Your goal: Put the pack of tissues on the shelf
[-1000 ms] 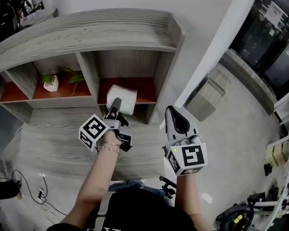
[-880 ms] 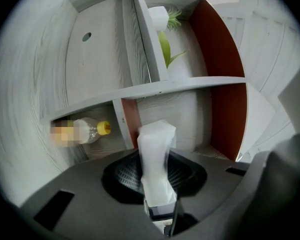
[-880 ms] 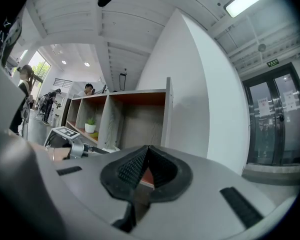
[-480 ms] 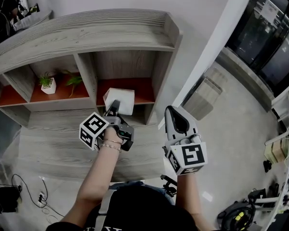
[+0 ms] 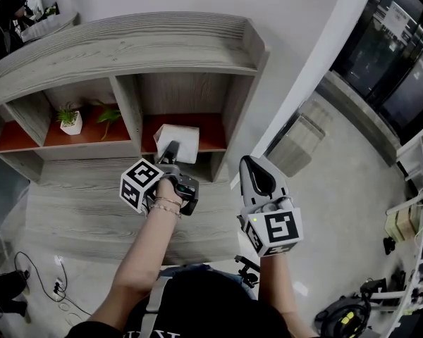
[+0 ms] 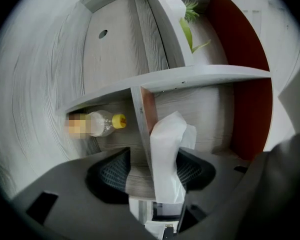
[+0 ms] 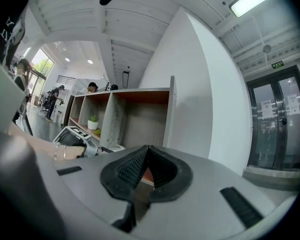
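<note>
**Q:** Pack status?
**A:** I log the white pack of tissues (image 5: 178, 143) in the right-hand, red-lined compartment of the grey wooden shelf (image 5: 127, 48), at the front edge.
**Q:** Condition?
**A:** Soft wrapper, slightly crumpled.

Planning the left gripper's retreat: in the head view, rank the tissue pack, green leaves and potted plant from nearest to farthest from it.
1. Tissue pack, between the left gripper's tongs, which have just been opening.
2. Green leaves, to the left.
3. Potted plant, farthest left.

shelf (image 5: 92, 48) with tissue pack (image 5: 178, 142), potted plant (image 5: 72, 120)
</note>
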